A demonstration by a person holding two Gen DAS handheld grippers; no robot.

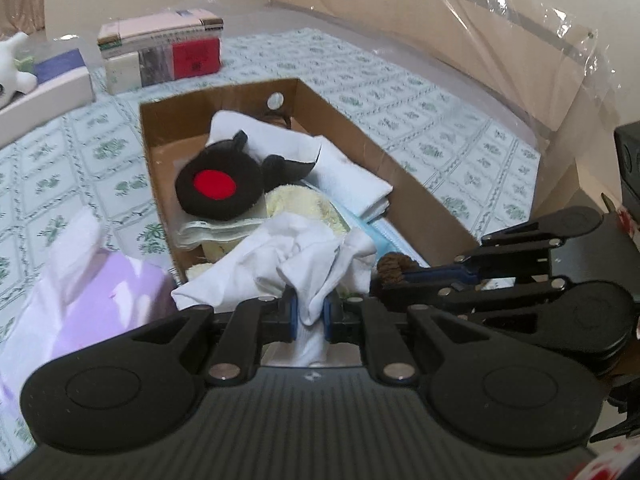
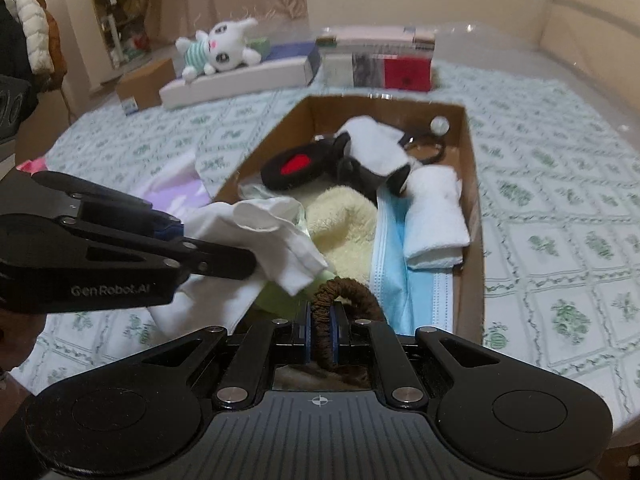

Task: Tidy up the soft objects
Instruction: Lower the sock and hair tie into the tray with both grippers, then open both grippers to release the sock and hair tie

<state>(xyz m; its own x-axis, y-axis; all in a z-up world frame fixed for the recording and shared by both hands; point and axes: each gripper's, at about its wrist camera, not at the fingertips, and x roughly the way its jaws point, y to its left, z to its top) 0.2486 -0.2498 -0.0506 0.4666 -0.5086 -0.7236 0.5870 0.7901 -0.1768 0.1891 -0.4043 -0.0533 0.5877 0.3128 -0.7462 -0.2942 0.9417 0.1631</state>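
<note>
A brown cardboard box [image 1: 360,136] [image 2: 474,208] lies open on the patterned bedspread. In it are a black plush with a red spot [image 1: 216,186] [image 2: 296,166], a cream towel [image 2: 344,224], a folded white towel [image 2: 436,220] and a blue face mask [image 2: 392,268]. My left gripper [image 1: 310,312] [image 2: 224,260] is shut on a white cloth [image 1: 296,256] [image 2: 264,232] over the box's near end. My right gripper [image 2: 322,332] [image 1: 394,276] is shut on a brown scrunchie [image 2: 344,292] [image 1: 394,266], right beside the left one.
A lilac and white cloth [image 1: 80,280] [image 2: 176,192] lies left of the box. At the far edge are stacked flat boxes [image 1: 160,52] [image 2: 380,60] and a white cat plush [image 2: 220,46] on a white box. Clear plastic sheeting [image 1: 540,40] covers the walls.
</note>
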